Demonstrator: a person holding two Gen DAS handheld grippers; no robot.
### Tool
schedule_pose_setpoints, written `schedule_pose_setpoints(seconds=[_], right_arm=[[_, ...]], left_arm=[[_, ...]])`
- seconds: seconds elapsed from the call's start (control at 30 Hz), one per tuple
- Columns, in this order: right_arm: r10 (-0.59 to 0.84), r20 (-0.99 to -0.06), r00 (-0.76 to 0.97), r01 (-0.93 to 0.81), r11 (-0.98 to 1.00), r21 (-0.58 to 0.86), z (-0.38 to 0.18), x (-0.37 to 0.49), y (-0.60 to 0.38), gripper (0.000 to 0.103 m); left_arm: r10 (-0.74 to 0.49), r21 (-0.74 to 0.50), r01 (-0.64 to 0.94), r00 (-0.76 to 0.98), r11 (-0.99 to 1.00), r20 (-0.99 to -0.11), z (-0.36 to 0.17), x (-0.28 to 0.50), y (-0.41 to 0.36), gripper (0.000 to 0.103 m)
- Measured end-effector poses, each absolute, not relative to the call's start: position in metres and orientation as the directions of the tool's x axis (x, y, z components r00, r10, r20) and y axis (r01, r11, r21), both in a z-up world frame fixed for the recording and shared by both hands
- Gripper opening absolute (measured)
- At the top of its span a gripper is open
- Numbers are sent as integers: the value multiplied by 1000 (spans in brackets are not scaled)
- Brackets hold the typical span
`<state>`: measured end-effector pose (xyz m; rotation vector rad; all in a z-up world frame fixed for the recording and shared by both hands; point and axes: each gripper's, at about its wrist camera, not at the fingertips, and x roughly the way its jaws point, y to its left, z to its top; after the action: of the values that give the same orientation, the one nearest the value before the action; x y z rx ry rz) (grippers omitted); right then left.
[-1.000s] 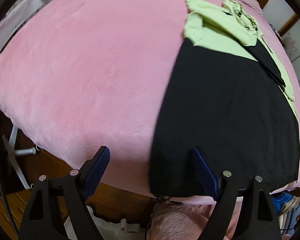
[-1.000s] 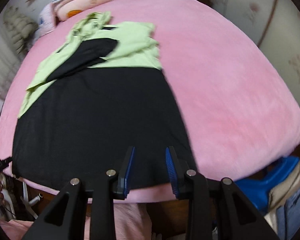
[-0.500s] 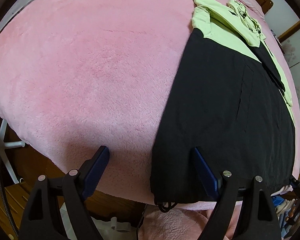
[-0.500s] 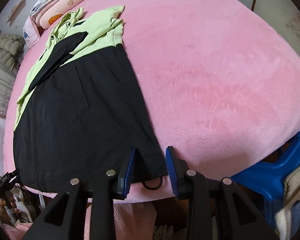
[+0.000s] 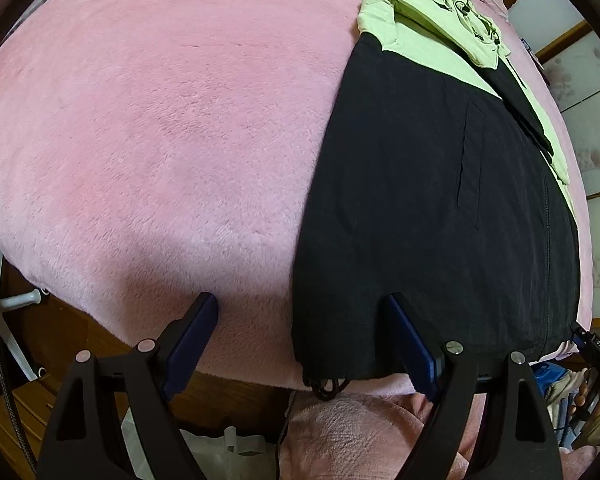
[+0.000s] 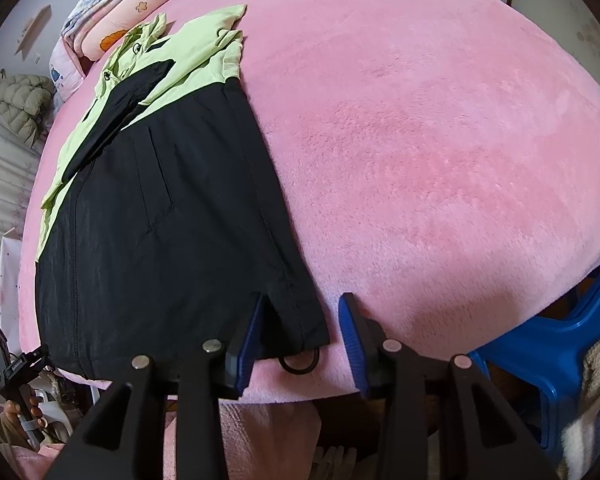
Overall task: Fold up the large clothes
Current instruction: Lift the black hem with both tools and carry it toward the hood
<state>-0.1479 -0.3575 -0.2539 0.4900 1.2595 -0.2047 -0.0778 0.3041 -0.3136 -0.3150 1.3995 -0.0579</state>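
A black and lime-green jacket lies flat on a bed under a pink plush blanket, its black lower part toward the near edge and its green top and hood toward the far end. One black sleeve is folded across the green chest. The hem sits right at the near edge of the bed, with a black drawcord loop hanging from the corner over the blanket's edge. The left hand-held gripper points steeply down at the jacket's near left corner; its jaws stand wide, one blue pad over bare blanket and the other over the black fabric, with the jacket's side edge between them and neither pad pressing on it. The right hand-held gripper points down at the opposite near corner. Its jaws are opening, at a middling width, with the hem corner lying between the blue pads; the pads do not clamp the cloth. Folded pink bedding sits at the head of the bed. A blue plastic stool stands beside the bed in the right wrist view.
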Motion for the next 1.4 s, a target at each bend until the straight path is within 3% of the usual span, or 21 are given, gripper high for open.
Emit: schedule_pose_setpoints(seconds=[0.17, 0.3, 0.4, 0.47, 0.53, 0.7, 0.87, 1.1, 1.27, 1.4], right_arm=[[130, -943, 306, 420, 871, 256, -259, -147, -358, 44], [140, -948, 285, 431, 865, 257, -267, -142, -355, 55], [130, -953, 275, 437, 866, 244, -270, -136, -351, 60], [133, -956, 261, 445, 862, 242, -272, -134, -351, 57], [176, -949, 260, 440, 854, 278, -273, -134, -352, 30], [203, -948, 246, 426, 856, 293, -254, -134, -350, 22], [175, -938, 298, 375, 882, 284, -200, -129, -335, 21], [179, -882, 436, 275, 907, 320, -108, -89, -318, 21], [175, -817, 550, 243, 902, 357, -46, -21, -321, 21], [173, -778, 604, 251, 885, 392, -19, 47, -335, 20]], left_arm=[[-211, -237, -169, 159, 957, -965, -325, -66, 296, 89], [-172, -193, -155, 142, 969, -975, -328, -59, 285, 84], [-192, -209, -135, 126, 969, -973, -322, -56, 280, 62], [-199, -213, -124, 116, 969, -973, -317, -54, 277, 36], [-177, -187, -114, 97, 976, -979, -311, -51, 273, 24], [-167, -172, -105, 55, 979, -984, -290, -42, 268, 5], [-245, -258, -170, 94, 951, -965, -245, -31, 265, 3], [-449, -527, -308, 291, 792, -845, -152, 17, 285, 3], [-458, -622, -352, 447, 700, -769, -86, 80, 299, 3], [-385, -607, -399, 509, 687, -770, -63, 141, 310, 2]])
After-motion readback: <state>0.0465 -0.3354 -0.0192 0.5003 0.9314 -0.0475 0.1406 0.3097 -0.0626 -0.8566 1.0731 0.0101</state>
